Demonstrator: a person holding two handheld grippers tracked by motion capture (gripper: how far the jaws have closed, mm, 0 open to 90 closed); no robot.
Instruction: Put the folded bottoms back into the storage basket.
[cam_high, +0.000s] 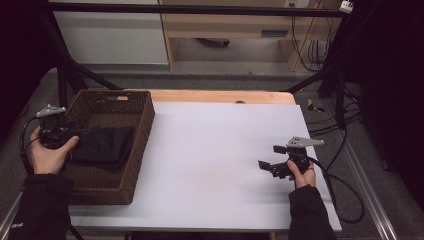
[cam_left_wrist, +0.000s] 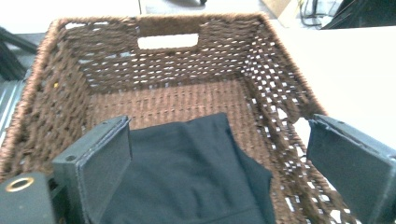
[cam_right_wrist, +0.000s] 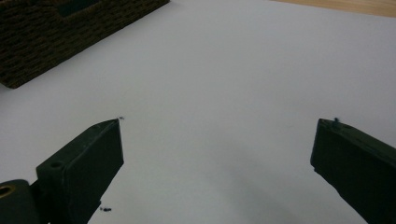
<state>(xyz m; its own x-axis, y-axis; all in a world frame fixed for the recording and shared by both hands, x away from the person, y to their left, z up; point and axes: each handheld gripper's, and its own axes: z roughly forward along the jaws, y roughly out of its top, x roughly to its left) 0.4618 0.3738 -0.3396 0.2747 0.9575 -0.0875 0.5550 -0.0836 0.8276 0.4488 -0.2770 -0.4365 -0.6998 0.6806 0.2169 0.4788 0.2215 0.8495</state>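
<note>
Left gripper (cam_left_wrist: 219, 154) fingers wide apart over black cloth (cam_left_wrist: 187, 177) in basket (cam_left_wrist: 163, 23); right gripper (cam_right_wrist: 217, 154) fingers spread, empty

A black cloth (cam_left_wrist: 187, 172), loosely folded and slightly rumpled, lies flat on the floor of the brown woven basket (cam_left_wrist: 261, 60) at the desk's left edge.

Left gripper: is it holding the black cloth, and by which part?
Nothing is held. The left gripper stands open over the black cloth lying in the wicker basket; its pads are clear of the cloth.
</note>
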